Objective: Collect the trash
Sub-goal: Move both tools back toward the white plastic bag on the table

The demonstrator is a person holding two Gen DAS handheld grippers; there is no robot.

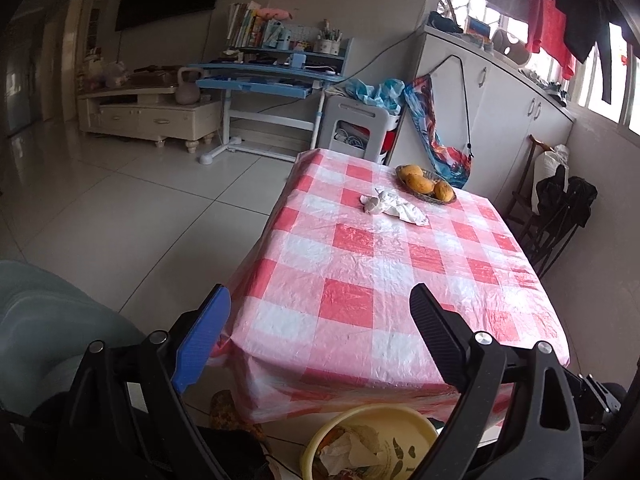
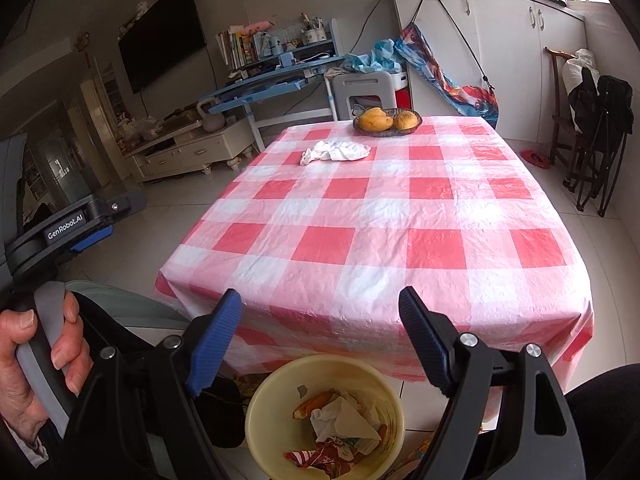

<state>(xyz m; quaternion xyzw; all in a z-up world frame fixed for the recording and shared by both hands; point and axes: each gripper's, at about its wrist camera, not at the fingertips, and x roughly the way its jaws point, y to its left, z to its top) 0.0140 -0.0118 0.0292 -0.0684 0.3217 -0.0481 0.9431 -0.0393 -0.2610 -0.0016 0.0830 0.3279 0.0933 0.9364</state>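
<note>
Nearest, both hand-held grippers hang with jaws spread wide and empty: the right hand-held gripper [image 2: 320, 320] above the yellow trash bucket [image 2: 260, 408], the left hand-held gripper [image 1: 320, 312] over the worktop [image 1: 400, 280] edge. Far across the checked cloth lies the crumpled white tissue [image 2: 338, 151], just beside the fruit basket [image 2: 387, 121]. A long reach risks nudging that basket, or pinching the thin plastic cloth along with the tissue. Only the right view shows the bucket's contents fully and the person's left hand [image 2: 36, 364]; the left view alone shows hanging laundry [image 1: 548, 28]
</note>
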